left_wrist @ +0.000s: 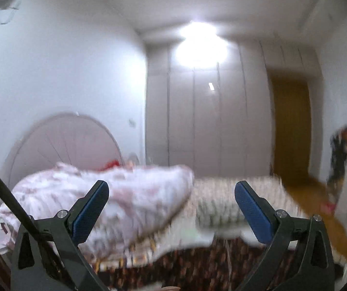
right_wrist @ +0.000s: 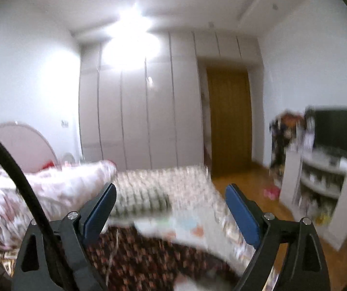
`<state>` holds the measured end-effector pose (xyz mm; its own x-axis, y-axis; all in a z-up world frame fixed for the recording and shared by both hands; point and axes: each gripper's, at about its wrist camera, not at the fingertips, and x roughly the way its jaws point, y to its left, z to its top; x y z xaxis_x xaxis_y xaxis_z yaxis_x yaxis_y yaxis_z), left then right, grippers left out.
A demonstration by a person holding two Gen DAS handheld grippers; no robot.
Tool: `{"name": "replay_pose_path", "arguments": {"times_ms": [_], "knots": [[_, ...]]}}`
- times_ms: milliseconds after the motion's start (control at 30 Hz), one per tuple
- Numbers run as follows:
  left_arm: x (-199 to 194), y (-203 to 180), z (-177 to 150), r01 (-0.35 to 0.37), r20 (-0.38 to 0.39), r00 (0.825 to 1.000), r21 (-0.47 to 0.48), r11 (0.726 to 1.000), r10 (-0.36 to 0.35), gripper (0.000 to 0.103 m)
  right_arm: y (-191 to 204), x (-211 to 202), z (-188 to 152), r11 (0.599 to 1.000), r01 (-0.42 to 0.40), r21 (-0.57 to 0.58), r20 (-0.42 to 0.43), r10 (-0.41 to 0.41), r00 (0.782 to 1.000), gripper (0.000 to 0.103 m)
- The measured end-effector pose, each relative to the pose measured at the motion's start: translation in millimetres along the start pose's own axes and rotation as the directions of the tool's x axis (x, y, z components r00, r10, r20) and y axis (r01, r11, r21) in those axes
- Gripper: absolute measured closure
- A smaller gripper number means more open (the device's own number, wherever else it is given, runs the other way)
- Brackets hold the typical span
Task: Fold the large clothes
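Both views are blurred. A dark, red-and-brown patterned garment (left_wrist: 197,264) lies on the bed close below my left gripper (left_wrist: 172,189), which is open and empty above it. The same garment (right_wrist: 149,257) lies below my right gripper (right_wrist: 171,192), which is also open and empty. A striped folded cloth (right_wrist: 141,202) lies on the bed beyond the garment; it also shows in the left wrist view (left_wrist: 221,211). A pale printed cloth (right_wrist: 188,230) lies next to it.
A bunched pink floral quilt (left_wrist: 95,194) lies at the left of the bed, by the rounded headboard (left_wrist: 64,140). White wardrobes (right_wrist: 137,111) and a wooden door (right_wrist: 229,121) stand behind. A white shelf unit (right_wrist: 318,184) with a dark TV (right_wrist: 338,128) stands at right.
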<state>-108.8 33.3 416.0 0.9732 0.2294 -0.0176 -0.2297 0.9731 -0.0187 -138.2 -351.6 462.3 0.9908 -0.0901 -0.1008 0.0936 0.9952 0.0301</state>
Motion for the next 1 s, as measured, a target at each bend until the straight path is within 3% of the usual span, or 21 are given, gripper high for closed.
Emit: {"name": "replay_pose_path", "arguments": {"times_ms": [67,167,267,333,433,500,567,667,700,833,1000], "knots": [[-4.2,-2.3,24.8,-0.005,0.040,0.999,0.013,1.000,0.004,0.000,15.7,-0.3,26.2,1.000,-0.024,-0.019,0.015,0.024,1.000,0.005],[-3.1,-12.1,29.6,0.038,-0.009,0.999,0.097,0.995,-0.037,0.000,39.7,9.1,27.3,0.996,-0.089,-0.007,-0.004,0.089,0.996,0.004],[5.0,-19.6,-4.0,0.130,-0.112,0.986,0.086,0.988,-0.120,0.000,56.0,32.6,-16.2,0.977,-0.196,0.087,-0.051,0.201,0.978,0.004],[16.6,-23.9,-40.8,0.180,-0.201,0.965,0.037,0.983,-0.169,0.000,63.8,62.0,-63.0,0.954,-0.252,0.165,-0.135,0.275,0.952,0.004],[49.3,-35.9,-110.2,0.207,-0.337,0.920,-0.021,0.978,-0.201,0.000,86.1,115.6,-150.8,0.923,-0.302,0.238,-0.278,0.363,0.890,0.004],[76.6,-43.4,-161.2,0.187,-0.416,0.891,-0.023,0.982,-0.179,0.000,97.4,141.5,-200.8,0.951,-0.253,0.180,-0.336,0.301,0.893,0.004],[107.3,-46.5,-212.6,0.146,-0.522,0.842,-0.023,0.989,-0.136,0.000,109.0,165.9,-248.3,0.975,-0.195,0.106,-0.415,0.222,0.882,0.004],[142.7,-48.1,-282.0,0.099,-0.622,0.777,-0.029,0.995,-0.096,0.000,110.9,198.8,-325.7,0.981,-0.175,0.078,-0.549,0.189,0.814,0.004],[151.7,-48.8,-299.8,0.084,-0.645,0.760,-0.020,0.996,-0.077,0.000,113.0,204.0,-339.0,0.983,-0.169,0.077,-0.570,0.182,0.801,0.004],[176.4,-57.3,-359.2,0.085,-0.687,0.726,0.039,0.996,-0.035,0.000,98.8,229.8,-390.5,0.987,-0.129,0.098,-0.642,0.162,0.749,0.004],[197.9,-67.9,-396.5,0.116,-0.741,0.670,0.045,0.992,-0.044,0.000,96.7,247.5,-400.3,0.987,-0.106,0.121,-0.684,0.161,0.711,0.004]]}}
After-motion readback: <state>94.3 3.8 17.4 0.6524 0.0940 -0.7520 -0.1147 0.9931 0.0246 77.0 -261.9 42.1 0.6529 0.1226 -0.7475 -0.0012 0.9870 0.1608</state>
